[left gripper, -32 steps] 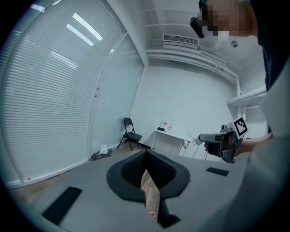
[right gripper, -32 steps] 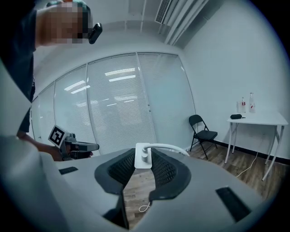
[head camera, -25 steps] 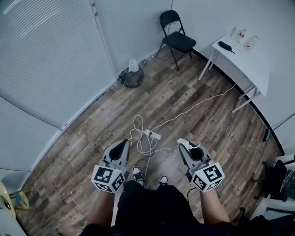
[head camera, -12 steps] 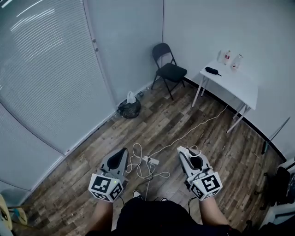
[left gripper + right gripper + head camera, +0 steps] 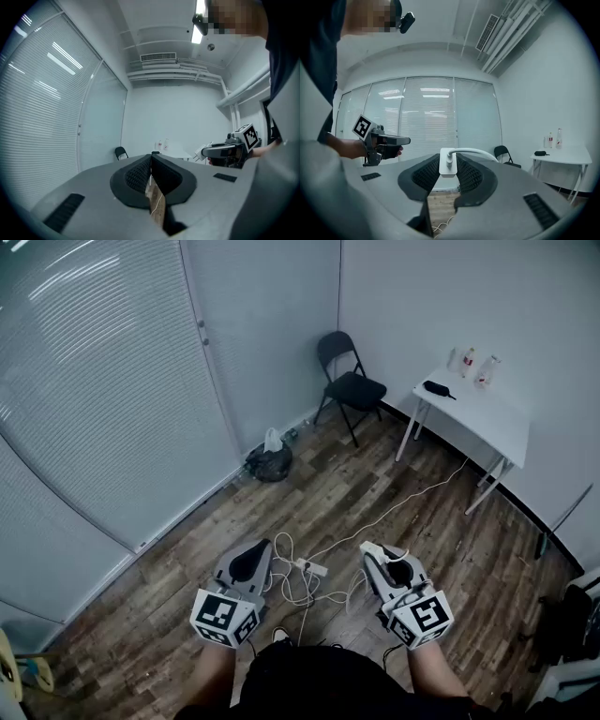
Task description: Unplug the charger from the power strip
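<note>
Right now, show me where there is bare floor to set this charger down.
Bare wood floor lies left of the power strip, toward the window blinds, and between the trash bag and the strip. Crowded: the white cable loops around the strip.

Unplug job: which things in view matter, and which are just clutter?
Job:
- charger, clamped in the right claw
- power strip on the floor

Clutter:
- folding chair
- white table with bottles
- black bag by the wall
</note>
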`<state>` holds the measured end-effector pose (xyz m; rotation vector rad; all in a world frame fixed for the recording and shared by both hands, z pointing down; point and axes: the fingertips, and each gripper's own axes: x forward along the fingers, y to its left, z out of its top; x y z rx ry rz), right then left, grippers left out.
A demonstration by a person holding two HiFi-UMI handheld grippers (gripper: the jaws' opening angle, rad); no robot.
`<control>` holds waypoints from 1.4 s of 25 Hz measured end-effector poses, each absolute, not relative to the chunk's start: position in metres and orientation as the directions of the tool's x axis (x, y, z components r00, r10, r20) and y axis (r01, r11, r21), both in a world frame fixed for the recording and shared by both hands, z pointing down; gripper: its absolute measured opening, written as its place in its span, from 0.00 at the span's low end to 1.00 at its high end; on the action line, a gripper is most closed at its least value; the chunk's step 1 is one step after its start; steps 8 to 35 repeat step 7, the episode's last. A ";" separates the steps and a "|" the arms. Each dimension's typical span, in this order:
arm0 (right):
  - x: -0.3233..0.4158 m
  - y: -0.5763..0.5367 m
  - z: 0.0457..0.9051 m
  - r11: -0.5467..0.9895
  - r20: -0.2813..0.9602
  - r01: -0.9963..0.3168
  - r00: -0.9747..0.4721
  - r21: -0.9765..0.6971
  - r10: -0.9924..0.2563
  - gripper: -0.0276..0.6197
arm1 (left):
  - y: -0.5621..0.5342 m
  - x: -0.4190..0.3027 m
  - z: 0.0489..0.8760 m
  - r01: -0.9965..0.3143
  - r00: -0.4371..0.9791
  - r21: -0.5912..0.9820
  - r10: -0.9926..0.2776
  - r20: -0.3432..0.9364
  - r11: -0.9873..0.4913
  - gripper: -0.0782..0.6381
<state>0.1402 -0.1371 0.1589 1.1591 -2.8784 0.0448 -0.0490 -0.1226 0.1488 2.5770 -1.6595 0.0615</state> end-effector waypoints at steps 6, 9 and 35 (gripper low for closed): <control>0.131 -0.143 0.158 0.730 0.057 -0.684 -0.728 0.000 -0.683 0.21 | -0.129 -0.055 0.149 -0.911 0.412 0.029 -0.907 0.082 -0.412 0.14; 0.129 -0.145 0.158 0.732 0.060 -0.681 -0.731 0.002 -0.680 0.21 | -0.130 -0.056 0.149 -0.911 0.413 0.028 -0.907 0.082 -0.412 0.14; 0.129 -0.145 0.158 0.732 0.060 -0.681 -0.731 0.002 -0.680 0.21 | -0.130 -0.056 0.149 -0.911 0.413 0.028 -0.907 0.082 -0.412 0.14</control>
